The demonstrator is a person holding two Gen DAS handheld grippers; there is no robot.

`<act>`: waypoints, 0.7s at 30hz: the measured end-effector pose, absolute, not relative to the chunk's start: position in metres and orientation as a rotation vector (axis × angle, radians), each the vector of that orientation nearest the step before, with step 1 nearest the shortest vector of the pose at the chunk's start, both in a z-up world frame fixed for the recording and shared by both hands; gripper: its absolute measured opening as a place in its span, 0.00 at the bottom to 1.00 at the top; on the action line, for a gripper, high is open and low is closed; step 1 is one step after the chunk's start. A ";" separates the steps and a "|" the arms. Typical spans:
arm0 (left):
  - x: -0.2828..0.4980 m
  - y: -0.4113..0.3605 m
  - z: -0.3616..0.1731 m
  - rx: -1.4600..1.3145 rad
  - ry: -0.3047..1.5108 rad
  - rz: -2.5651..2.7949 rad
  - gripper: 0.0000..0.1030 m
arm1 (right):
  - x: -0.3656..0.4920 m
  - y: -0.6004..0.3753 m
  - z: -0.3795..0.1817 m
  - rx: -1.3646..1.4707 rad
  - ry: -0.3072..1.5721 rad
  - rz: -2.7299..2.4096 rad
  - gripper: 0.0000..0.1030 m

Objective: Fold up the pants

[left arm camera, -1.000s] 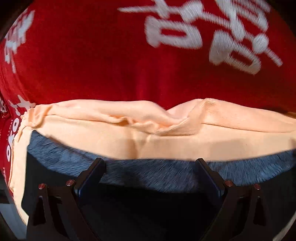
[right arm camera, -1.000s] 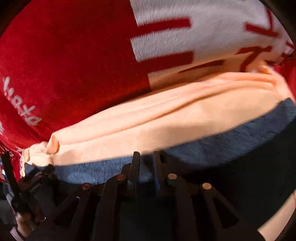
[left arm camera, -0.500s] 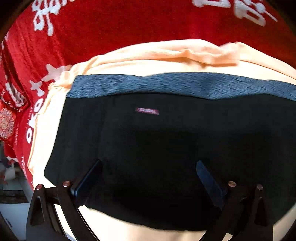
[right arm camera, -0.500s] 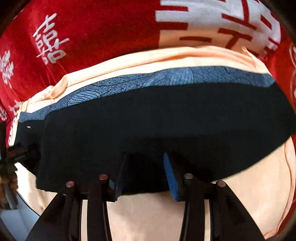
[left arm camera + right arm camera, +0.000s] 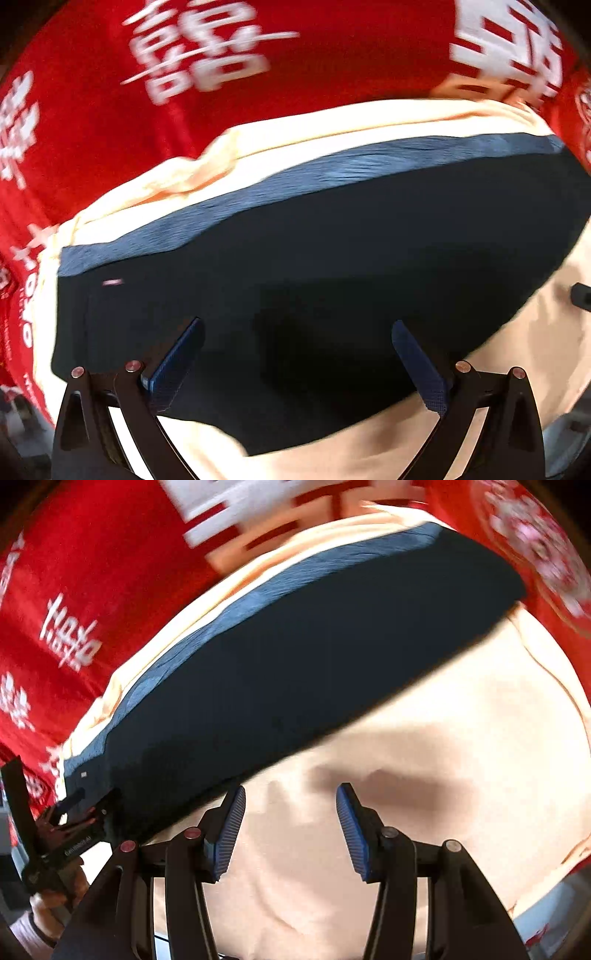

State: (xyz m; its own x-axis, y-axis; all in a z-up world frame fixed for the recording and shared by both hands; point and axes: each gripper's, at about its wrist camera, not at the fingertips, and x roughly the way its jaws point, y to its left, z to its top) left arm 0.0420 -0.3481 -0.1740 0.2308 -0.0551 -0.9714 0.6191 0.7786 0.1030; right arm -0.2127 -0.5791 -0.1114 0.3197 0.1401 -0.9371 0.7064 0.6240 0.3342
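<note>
The pants are peach with a black panel (image 5: 332,280) and a blue-grey band (image 5: 314,173) along its far edge. They lie folded on a red cloth (image 5: 314,66). My left gripper (image 5: 295,354) is open and empty above the black panel's near part. In the right wrist view the black panel (image 5: 314,657) runs diagonally, with peach fabric (image 5: 461,746) below it. My right gripper (image 5: 290,823) is open and empty above the peach fabric, just off the black panel's near edge. The left gripper (image 5: 70,812) shows at the left edge there.
The red cloth (image 5: 92,572) with white characters covers the surface around the pants. A grey edge (image 5: 554,904) of the surface shows at the lower right. A dark piece of the right gripper (image 5: 581,295) shows at the right edge of the left wrist view.
Both grippers have pulled back from the pants' far edge toward me. The right gripper was shut on the band a second ago; it has let go and opened wide.
</note>
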 end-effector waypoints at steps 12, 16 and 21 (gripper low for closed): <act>0.032 -0.416 -0.186 0.501 1.329 -0.523 0.99 | -0.270 -0.636 -0.129 1.089 1.098 -0.519 0.54; 0.027 -0.433 -0.188 0.516 1.341 -0.522 0.99 | -0.276 -0.642 -0.131 1.109 1.099 -0.513 0.54; 0.007 -0.466 -0.182 0.525 1.347 -0.517 0.99 | -0.278 -0.647 -0.131 1.113 1.099 -0.513 0.54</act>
State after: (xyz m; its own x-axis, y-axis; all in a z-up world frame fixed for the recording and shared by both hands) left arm 0.0067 -0.4656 -0.1823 0.1476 -0.0475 -0.9879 0.6259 0.7779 0.0561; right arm -0.2778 -0.6466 -0.1308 0.4164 0.1747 -0.8923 0.7959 0.4043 0.4506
